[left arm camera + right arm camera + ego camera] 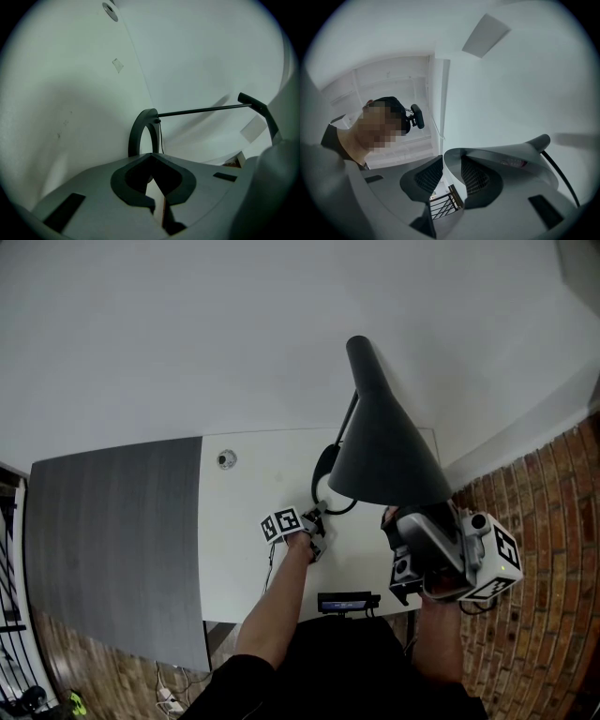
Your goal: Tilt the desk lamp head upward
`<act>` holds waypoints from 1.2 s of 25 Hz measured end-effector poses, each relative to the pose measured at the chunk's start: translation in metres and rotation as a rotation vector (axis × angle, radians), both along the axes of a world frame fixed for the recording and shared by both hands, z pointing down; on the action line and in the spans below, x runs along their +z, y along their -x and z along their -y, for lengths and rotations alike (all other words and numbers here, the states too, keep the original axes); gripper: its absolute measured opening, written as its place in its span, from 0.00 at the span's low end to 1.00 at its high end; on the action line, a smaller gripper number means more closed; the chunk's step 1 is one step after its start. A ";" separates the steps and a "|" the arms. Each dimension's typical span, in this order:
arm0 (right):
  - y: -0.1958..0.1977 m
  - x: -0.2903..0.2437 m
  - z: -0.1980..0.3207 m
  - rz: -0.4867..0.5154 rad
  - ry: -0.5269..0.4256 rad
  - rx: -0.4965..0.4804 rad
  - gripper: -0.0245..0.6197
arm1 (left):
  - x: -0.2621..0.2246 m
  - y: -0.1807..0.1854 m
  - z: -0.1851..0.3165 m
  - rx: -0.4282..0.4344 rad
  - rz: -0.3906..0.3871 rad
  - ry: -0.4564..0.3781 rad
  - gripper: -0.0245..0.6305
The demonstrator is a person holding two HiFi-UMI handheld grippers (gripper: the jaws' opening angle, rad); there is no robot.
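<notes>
At far right of desk (234,559), clamping right gripper (398,519) on rim of lamp head (384,446) for leverage to tilt up; pressing left gripper (317,519), jaws together, against lamp base (323,470) (prob. stopping it sliding).

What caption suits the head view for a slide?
Right claw on the rim of the dark lamp shade, left claw at its ring base, white desk below.

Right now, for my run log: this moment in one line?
left tool: shut on lamp base | right tool: shut on lamp shade rim | base on desk
</notes>
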State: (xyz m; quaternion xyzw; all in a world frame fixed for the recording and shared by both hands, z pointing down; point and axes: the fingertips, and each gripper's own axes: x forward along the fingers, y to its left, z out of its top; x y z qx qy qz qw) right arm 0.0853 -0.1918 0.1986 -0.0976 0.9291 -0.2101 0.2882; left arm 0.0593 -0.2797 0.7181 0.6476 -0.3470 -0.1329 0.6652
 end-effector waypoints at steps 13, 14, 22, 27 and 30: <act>0.001 -0.007 0.003 0.003 0.001 -0.001 0.24 | 0.000 0.001 0.000 0.000 0.000 -0.001 0.05; 0.000 -0.007 0.004 0.003 0.001 0.000 0.24 | 0.000 0.000 0.001 0.001 0.001 0.000 0.05; -0.001 -0.011 0.008 0.019 0.025 -0.002 0.24 | 0.001 0.000 0.002 0.002 0.005 -0.002 0.05; -0.001 -0.015 0.011 0.025 0.035 0.003 0.24 | 0.000 -0.001 0.001 0.002 0.002 0.003 0.05; 0.000 -0.017 0.011 0.027 0.039 0.006 0.24 | 0.001 0.000 0.001 0.003 0.003 0.001 0.05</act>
